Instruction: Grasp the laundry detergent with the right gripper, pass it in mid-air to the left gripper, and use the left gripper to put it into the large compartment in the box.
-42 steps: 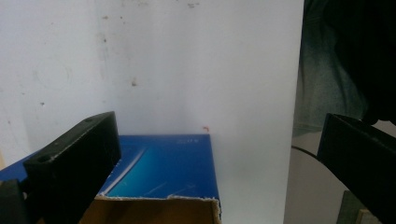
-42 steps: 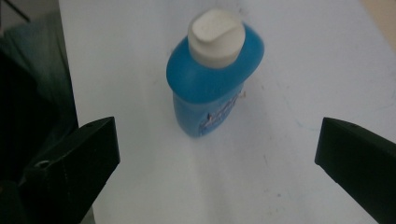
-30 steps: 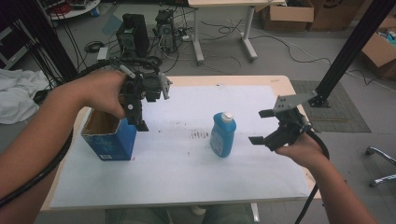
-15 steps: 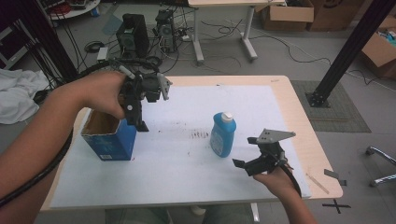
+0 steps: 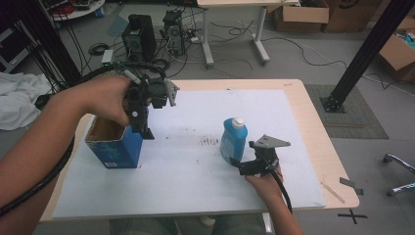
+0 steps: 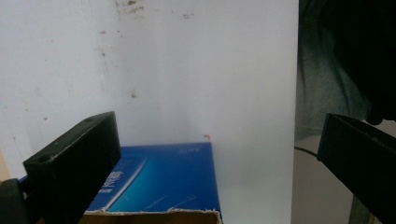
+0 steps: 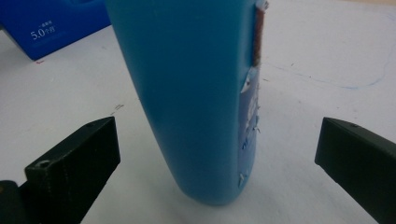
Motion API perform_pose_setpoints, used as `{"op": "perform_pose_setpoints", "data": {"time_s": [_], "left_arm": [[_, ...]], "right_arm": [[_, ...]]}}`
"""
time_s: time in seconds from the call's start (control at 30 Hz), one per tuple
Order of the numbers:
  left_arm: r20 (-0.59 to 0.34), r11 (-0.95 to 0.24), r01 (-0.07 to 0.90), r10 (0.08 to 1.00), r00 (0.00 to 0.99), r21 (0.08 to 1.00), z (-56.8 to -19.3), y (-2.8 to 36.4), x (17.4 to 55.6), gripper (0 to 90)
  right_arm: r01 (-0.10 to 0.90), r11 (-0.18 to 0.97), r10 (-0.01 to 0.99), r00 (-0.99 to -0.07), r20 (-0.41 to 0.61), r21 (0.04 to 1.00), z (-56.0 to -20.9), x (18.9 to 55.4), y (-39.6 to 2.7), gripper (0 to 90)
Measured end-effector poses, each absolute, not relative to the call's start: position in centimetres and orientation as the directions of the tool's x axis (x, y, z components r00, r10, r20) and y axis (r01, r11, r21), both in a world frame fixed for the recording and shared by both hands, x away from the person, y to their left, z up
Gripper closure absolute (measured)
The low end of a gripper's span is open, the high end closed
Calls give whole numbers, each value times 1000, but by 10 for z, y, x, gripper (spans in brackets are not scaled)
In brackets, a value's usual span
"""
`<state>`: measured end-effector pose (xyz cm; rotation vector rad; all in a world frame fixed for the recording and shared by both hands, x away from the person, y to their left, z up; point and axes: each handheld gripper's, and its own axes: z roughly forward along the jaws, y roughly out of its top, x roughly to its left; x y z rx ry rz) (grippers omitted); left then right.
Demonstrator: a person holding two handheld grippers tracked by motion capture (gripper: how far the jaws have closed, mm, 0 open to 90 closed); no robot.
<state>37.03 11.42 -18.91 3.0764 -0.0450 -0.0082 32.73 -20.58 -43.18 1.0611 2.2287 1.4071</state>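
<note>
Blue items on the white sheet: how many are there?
2. A blue bottle stands upright mid-sheet, between the open jaws of the right gripper. An open blue box sits at the sheet's left edge, under the left gripper.

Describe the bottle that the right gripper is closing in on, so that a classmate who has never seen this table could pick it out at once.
Start at the white sheet covering the wooden table, then look right of its middle, just ahead of the right gripper. There the blue bottle stands upright between the open jaws, not yet touched. Unlike the open-topped blue box at the sheet's left, it is rounded, taller than wide, and has a white cap.
</note>
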Motion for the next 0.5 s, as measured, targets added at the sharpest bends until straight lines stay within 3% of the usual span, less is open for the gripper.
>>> {"op": "perform_pose_setpoints", "data": {"time_s": [0.5], "left_arm": [[-10, -998, -10, -10, 1000, 56, -190, 122, 369, 1]], "right_arm": [[405, 151, 752, -639, 161, 902, -444, 344, -181, 0]]}}
